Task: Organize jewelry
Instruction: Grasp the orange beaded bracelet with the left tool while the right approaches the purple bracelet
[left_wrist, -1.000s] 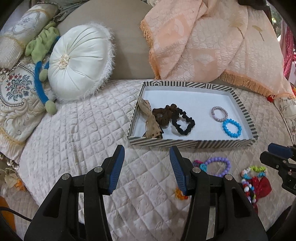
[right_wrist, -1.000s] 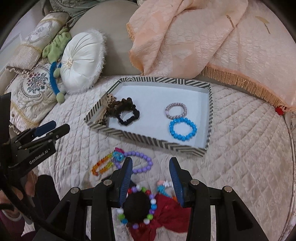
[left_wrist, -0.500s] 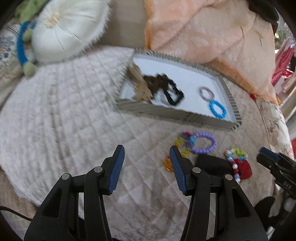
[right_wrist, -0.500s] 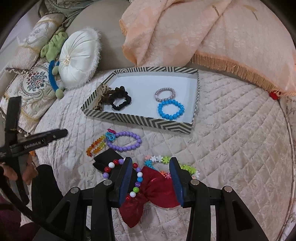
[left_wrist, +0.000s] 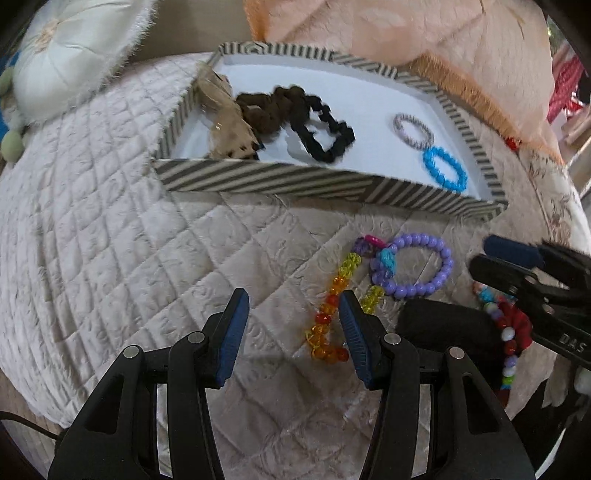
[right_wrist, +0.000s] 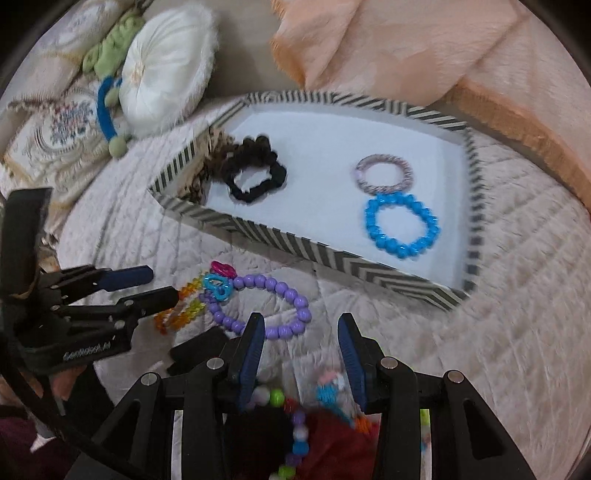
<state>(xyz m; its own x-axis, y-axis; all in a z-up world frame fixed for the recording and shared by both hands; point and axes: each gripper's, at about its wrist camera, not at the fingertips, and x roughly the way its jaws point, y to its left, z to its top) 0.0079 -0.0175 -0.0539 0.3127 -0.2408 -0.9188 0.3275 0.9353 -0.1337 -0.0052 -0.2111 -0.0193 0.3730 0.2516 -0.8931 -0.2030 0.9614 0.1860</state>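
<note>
My left gripper (left_wrist: 293, 321) hangs open just above the quilt; an orange and yellow bead bracelet (left_wrist: 330, 306) lies under its right finger, not gripped. Beside it rests a purple bead bracelet (left_wrist: 417, 266). My right gripper (right_wrist: 301, 339) is open too, over the near end of the purple bracelet (right_wrist: 291, 295), with a red bow (right_wrist: 332, 443) and a multicolour bead bracelet (right_wrist: 295, 424) below it. The striped tray (left_wrist: 280, 181) holds a black scrunchie (left_wrist: 321, 129), a brown scrunchie (left_wrist: 269, 110), a beige bow (left_wrist: 225, 114), a grey ring (left_wrist: 412, 131) and a blue bracelet (left_wrist: 443, 170).
A black flat item (left_wrist: 443, 325) lies by the red bow. A round white cushion (right_wrist: 166, 62) and embroidered pillows sit at the back left. A peach fringed blanket (right_wrist: 443, 48) is heaped behind the tray. The quilt's rounded edge falls away on the left.
Both grippers have dropped towards the quilt and tipped further down. The loose bracelets now lie right at the fingers. Neither gripper's jaws have moved.
</note>
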